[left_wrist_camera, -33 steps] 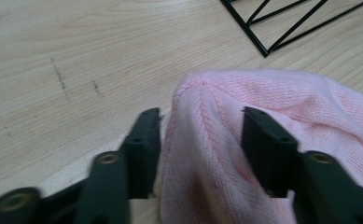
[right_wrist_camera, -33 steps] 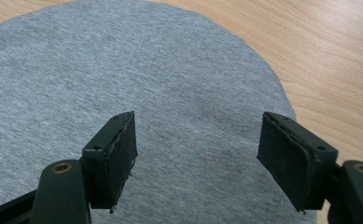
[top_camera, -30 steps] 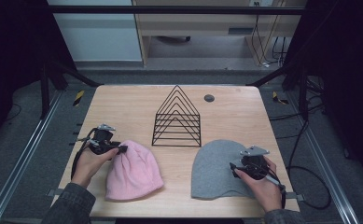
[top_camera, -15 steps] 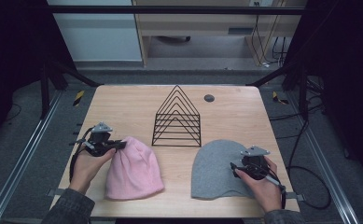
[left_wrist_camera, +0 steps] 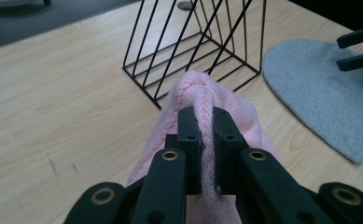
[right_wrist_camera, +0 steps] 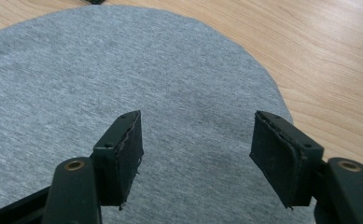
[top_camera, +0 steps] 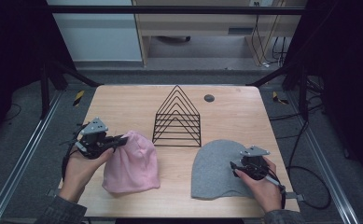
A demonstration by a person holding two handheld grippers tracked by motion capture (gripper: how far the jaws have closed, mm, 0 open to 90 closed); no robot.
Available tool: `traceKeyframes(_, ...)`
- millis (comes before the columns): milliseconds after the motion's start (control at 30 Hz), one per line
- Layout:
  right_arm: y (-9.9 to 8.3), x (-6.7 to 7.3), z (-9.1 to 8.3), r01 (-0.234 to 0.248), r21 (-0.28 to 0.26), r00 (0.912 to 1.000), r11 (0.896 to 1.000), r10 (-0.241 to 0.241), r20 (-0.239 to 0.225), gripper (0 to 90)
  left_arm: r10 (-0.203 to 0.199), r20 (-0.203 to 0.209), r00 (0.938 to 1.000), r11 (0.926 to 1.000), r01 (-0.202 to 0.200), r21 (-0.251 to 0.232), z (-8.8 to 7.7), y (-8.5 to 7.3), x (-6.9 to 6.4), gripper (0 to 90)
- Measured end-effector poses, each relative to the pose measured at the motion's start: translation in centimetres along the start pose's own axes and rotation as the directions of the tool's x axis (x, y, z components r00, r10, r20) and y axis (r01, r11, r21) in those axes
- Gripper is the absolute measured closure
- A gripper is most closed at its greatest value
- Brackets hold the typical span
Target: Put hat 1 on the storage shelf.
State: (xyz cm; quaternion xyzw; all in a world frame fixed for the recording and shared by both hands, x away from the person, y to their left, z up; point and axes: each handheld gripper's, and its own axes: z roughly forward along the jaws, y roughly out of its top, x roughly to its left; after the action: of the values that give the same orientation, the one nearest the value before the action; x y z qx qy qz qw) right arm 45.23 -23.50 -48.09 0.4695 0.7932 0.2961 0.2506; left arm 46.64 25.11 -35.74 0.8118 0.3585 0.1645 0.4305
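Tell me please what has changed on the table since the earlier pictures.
The left gripper has just closed on a fold of the pink hat and lifted it, so the crown now stands up from the table. The right gripper stays over the grey hat, its jaws closing slightly but holding nothing. The wire rack has not moved.

A pale pink ribbed knitted hat and a plain grey smooth fabric hat were seen on a light wooden table, near a black wire rack.
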Motion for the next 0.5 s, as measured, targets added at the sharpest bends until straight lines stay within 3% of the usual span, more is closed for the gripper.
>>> traceKeyframes(267,0.1,0.1,-0.1,-0.007,-0.01,0.9999,1.0,0.006,-0.015,36.8,0.015,-0.023,0.9996,0.9985,-0.016,-0.053,-1.6,2.1,-0.1,83.5)
traceKeyframes(500,0.6,1.1,-0.9,0.007,-0.066,0.9982,0.998,-0.011,-0.059,42.7,0.024,-0.033,0.9992,0.9936,-0.028,-0.109,-2.5,4.5,0.2,83.5)
